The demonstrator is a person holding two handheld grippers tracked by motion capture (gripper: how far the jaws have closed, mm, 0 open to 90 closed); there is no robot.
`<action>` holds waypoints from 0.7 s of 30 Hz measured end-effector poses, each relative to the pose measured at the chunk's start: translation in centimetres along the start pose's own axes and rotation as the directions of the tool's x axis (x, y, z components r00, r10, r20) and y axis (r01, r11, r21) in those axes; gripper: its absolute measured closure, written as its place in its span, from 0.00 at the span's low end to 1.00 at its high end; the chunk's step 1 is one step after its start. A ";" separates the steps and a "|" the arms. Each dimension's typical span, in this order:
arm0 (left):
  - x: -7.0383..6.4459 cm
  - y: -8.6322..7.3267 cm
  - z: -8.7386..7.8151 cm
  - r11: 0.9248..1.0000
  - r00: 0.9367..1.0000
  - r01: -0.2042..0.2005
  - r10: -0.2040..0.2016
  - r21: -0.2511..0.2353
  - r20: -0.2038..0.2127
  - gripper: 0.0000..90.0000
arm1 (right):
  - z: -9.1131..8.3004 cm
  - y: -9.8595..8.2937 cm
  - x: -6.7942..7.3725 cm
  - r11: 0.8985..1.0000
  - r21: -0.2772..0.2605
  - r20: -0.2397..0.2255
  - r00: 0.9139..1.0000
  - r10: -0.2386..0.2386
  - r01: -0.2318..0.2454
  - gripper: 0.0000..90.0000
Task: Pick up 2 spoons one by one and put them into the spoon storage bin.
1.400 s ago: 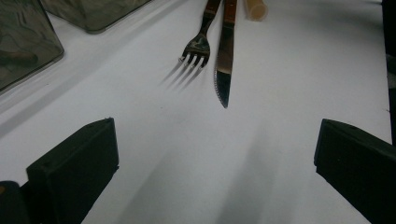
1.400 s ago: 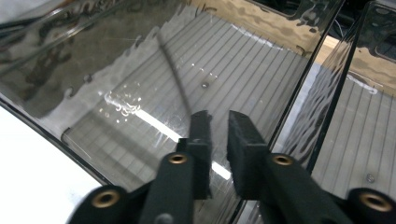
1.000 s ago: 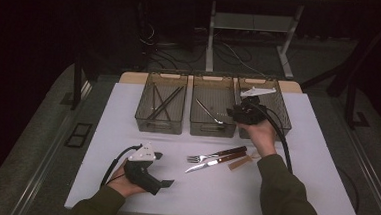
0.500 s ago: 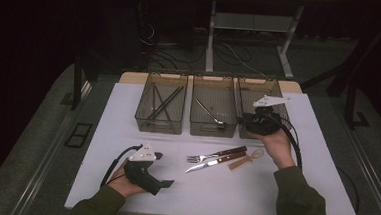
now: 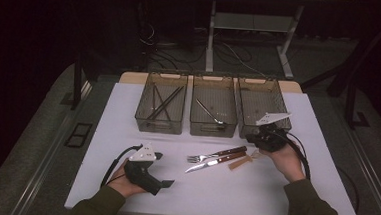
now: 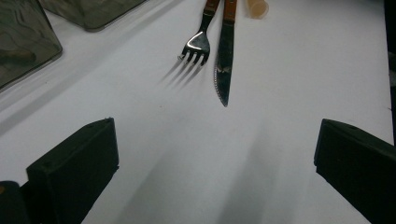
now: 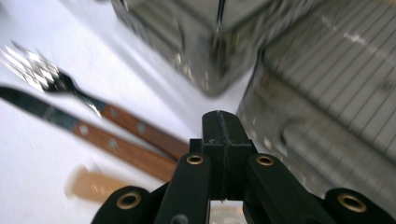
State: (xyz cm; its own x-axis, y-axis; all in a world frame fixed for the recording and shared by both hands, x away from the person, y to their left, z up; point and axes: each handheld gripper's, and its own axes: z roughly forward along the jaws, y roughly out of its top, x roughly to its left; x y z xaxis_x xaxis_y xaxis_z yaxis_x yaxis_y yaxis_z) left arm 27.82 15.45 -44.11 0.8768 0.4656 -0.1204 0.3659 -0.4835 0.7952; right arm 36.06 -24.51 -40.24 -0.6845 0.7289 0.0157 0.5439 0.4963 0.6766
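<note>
Two hand-held grippers: left [image 5: 166, 183] rests spread wide; right [image 5: 249, 138] pressed together near the fork [image 5: 215, 155].

Handles of the fork [image 6: 195, 45] and knife [image 6: 224, 65] run off the top edge in the left gripper view, as does the pale object [image 6: 257, 6] just beside the knife, too cropped to identify. In the right gripper view, the fork's tines and the knife's blade smear with blur toward the left edge, and the tan piece [image 7: 91, 185] below the knife's handle is partly hidden behind the right gripper [image 7: 223, 133], its form unclear.
</note>
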 end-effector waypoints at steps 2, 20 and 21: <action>0.0 0.0 0.0 1.000 1.000 -0.001 0.001 0.001 0.000 0.00 | 0.4 -0.6 0.0 0.999 0.037 0.006 1.000 -0.010 0.010 1.00; -0.2 0.0 0.1 1.000 1.000 0.011 -0.011 -0.014 0.001 0.00 | 2.3 -2.2 0.4 0.979 0.197 0.011 0.998 -0.063 0.059 1.00; -0.2 0.0 0.1 1.000 1.000 0.013 -0.013 -0.014 0.001 0.00 | 2.3 -2.2 0.4 0.978 0.198 0.013 0.998 -0.064 0.060 1.00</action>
State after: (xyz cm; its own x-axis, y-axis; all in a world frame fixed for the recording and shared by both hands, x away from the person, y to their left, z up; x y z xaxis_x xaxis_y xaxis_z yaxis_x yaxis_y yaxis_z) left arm 27.69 15.31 -44.14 0.8723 0.4711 -0.1307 0.3724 -0.4670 0.8020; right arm 35.65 -24.23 -43.42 -0.7115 0.7017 -0.0374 0.5870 0.6227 0.5174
